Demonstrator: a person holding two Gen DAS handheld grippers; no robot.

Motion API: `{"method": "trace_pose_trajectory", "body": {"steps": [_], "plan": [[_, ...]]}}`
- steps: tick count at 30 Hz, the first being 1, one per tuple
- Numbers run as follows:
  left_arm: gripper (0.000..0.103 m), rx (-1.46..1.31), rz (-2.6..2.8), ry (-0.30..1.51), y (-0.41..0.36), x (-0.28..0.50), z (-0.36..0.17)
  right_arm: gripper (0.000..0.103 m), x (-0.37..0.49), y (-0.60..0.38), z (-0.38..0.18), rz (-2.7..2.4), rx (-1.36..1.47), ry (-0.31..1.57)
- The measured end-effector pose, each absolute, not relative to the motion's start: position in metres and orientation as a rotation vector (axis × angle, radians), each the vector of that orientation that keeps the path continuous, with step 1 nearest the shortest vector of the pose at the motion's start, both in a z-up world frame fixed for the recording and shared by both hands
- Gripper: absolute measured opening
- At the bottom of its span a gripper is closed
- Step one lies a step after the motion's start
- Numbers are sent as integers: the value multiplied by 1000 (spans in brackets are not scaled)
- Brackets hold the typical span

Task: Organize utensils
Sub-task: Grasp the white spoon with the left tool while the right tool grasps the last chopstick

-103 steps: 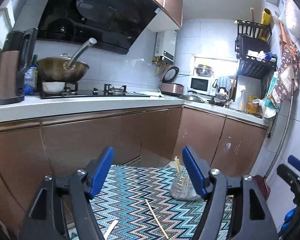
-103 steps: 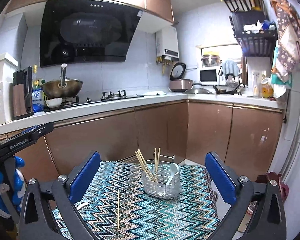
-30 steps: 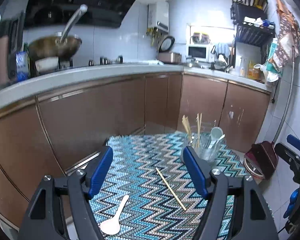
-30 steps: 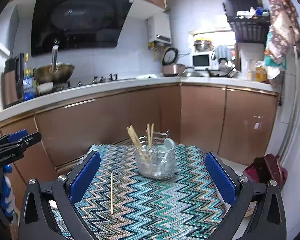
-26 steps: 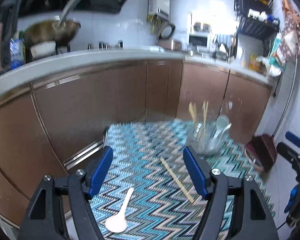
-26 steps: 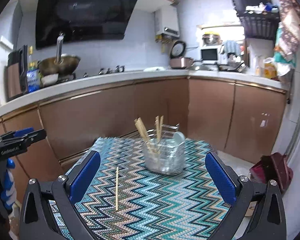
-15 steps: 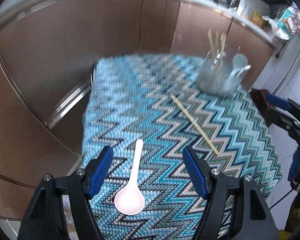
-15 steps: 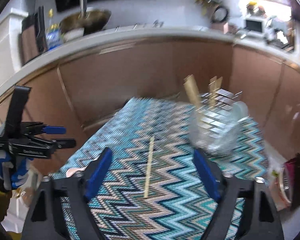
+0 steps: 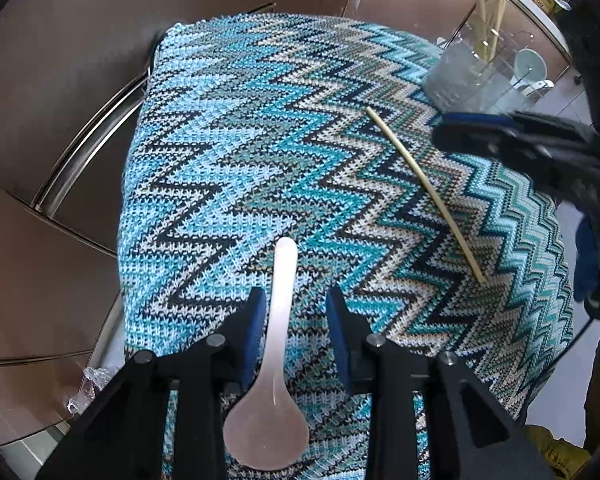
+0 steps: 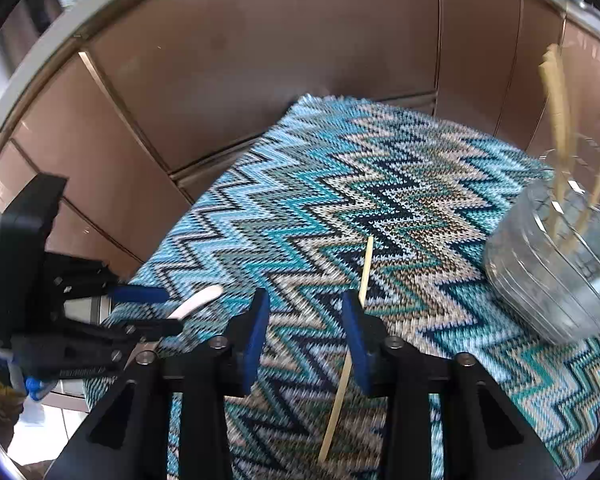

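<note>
A white spoon (image 9: 278,340) lies on the zigzag cloth (image 9: 240,152), bowl toward me. My left gripper (image 9: 296,320) points down at it, jaws closing around the handle. The handle sits by the left pad with a gap to the right pad. A single chopstick (image 10: 366,268) lies on the cloth. My right gripper (image 10: 304,332) is low over it, jaws closing, and the stick passes under the right pad, not pinched. The clear utensil holder (image 10: 552,272) holds several chopsticks. In the left wrist view the chopstick (image 9: 424,188), holder (image 9: 472,76) and right gripper (image 9: 448,136) show at right.
The cloth covers a small table whose edges drop off on the left (image 9: 124,240) and near side. Brown cabinet fronts (image 10: 260,60) stand close behind it. My left gripper (image 10: 152,310) with the spoon handle (image 10: 198,302) sits at the table's left edge in the right wrist view.
Both grippers came down and tipped toward the cloth, and both narrowed. The left one now straddles the spoon handle and the right one has moved over the lone chopstick.
</note>
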State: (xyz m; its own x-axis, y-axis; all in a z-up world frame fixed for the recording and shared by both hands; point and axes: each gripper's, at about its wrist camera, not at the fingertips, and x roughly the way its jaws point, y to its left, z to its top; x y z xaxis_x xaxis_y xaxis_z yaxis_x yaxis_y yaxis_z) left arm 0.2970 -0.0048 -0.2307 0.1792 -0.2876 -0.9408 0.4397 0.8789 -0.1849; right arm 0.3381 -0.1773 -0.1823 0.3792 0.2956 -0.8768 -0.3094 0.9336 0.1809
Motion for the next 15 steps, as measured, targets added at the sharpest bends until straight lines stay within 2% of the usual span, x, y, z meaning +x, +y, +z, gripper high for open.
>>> {"method": "trace_pose_trajectory", "body": {"steps": [1, 4, 15], "plan": [[26, 140, -519, 1299, -5, 299, -233, 26, 345, -177, -186, 385, -12, 1132], [21, 142, -522, 1321, -6, 304, -238, 25, 364, -179, -196, 363, -21, 1172], [15, 167, -510, 1371, -10, 315, -255, 24, 404, -184, -238, 327, -7, 1295]]}}
